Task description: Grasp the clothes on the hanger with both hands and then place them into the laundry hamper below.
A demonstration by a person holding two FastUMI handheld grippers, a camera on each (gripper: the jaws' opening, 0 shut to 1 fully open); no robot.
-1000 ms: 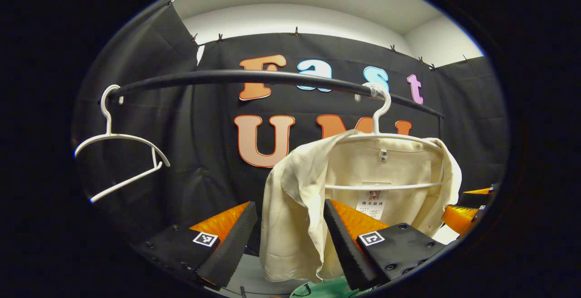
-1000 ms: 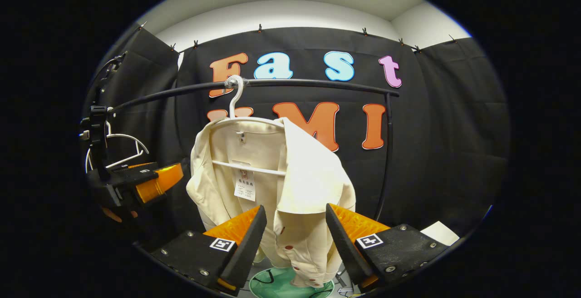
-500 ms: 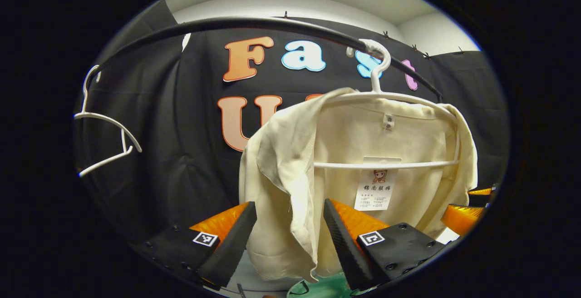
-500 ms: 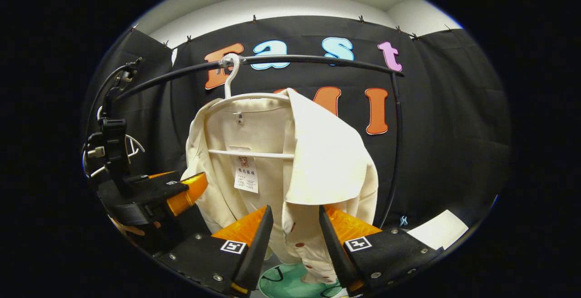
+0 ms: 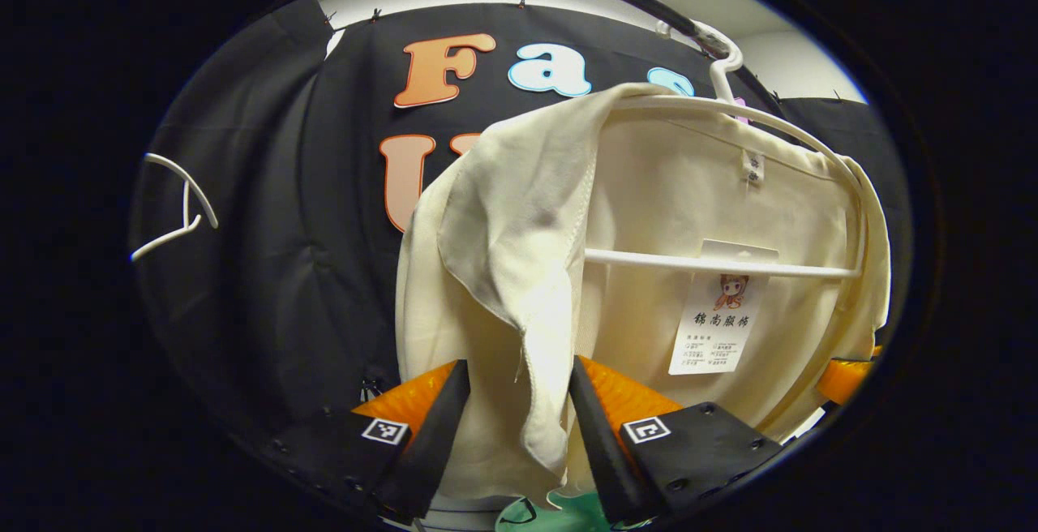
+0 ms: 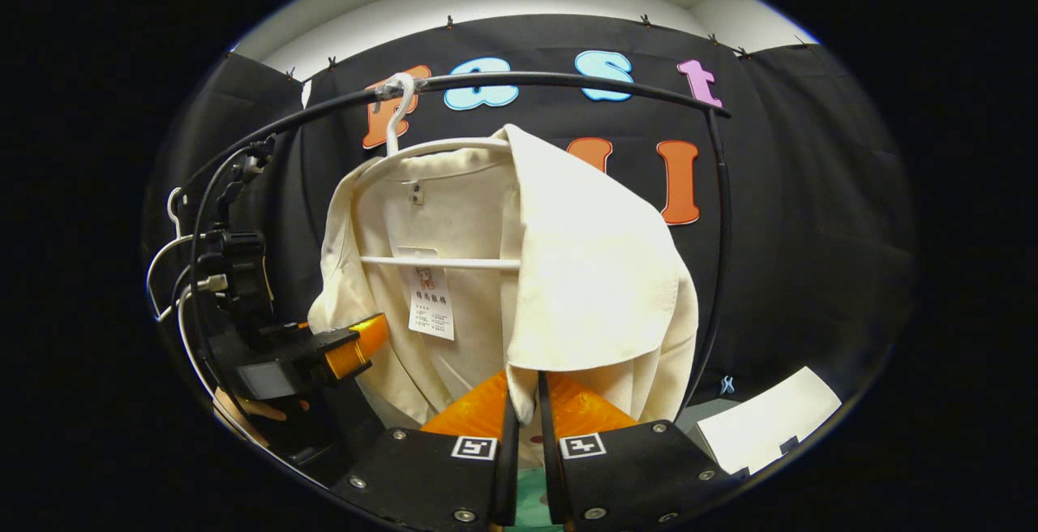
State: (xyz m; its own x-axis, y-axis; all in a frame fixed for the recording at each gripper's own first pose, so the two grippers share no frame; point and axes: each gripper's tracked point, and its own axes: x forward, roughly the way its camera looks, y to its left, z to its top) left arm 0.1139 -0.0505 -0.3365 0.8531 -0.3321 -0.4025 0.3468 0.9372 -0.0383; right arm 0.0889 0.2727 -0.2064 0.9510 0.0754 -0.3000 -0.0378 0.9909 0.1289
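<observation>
**Gripping the shirt front on the right, straddling it on the left**

Hanging from a white hanger (image 6: 438,260) on the black rail (image 6: 559,82), the cream shirt (image 6: 584,272) sits high against the dark cloth wall, its collar label and a paper tag (image 6: 430,301) facing outward.

Right gripper view: the right gripper (image 6: 523,426) has its jaws drawn almost together on the lower edge of the shirt's front flap, with a thin fold of cream fabric pinched between both fingers. Off to the left, the other gripper reaches toward the shirt's far side, and a bit of the hand holding it shows below it. A white sheet (image 6: 770,426) lies low on the right.

Left gripper view: the left gripper (image 5: 515,418) has its jaws released and spread wide. A drooping fold of the shirt (image 5: 519,272) hangs down in the gap between the fingers; whether either finger touches the cloth cannot be told. The hanger's bar (image 5: 722,264) crosses the open front of the shirt, and its hook is caught on the rail above. A second, bare white hanger (image 5: 174,208) shows at the far left. A green rim of the laundry hamper (image 5: 559,512) peeks out below the shirt's hem.
</observation>
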